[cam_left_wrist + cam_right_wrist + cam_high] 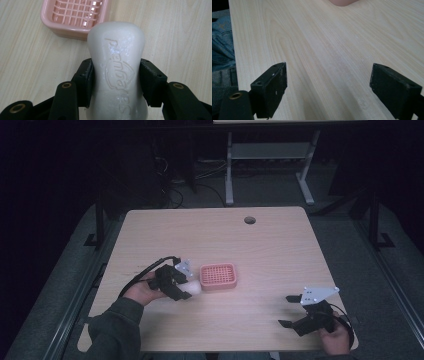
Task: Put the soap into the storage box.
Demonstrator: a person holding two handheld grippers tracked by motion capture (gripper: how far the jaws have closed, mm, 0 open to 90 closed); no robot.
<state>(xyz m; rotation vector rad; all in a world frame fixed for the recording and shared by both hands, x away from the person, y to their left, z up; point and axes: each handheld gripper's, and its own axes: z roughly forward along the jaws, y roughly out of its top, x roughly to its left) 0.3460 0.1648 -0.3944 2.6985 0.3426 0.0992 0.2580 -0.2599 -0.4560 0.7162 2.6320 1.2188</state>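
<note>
**Soap held at the dish's edge, ready to go in**

Soap [117, 67]: white bar, embossed lettering facing up, clamped across its narrow waist by the left hand-held gripper [116, 83]. Jaws press on both flanks, closed as far as the bar lets them. Gripping at the waist probably keeps the slick bar from sliding out forward or back. Bar's far end juts well past the jaws, which leaves it free to be lowered first.

Dish [75, 17]: pink, slotted grid floor, nothing in it, just ahead of the left hand-held gripper and a little to its left in the left gripper view. In the high view the soap [192, 288] sits right against the dish's [218, 276] near side. Whether it touches the rim, cannot tell. Likely the staging spot before a lift over the wall.

Right hand-held gripper [290, 310]: well off to the right, jaws wide apart, nothing between them, low over bare counter [332, 50]. Seems parked out of the way; one gripper is enough for this.
</note>
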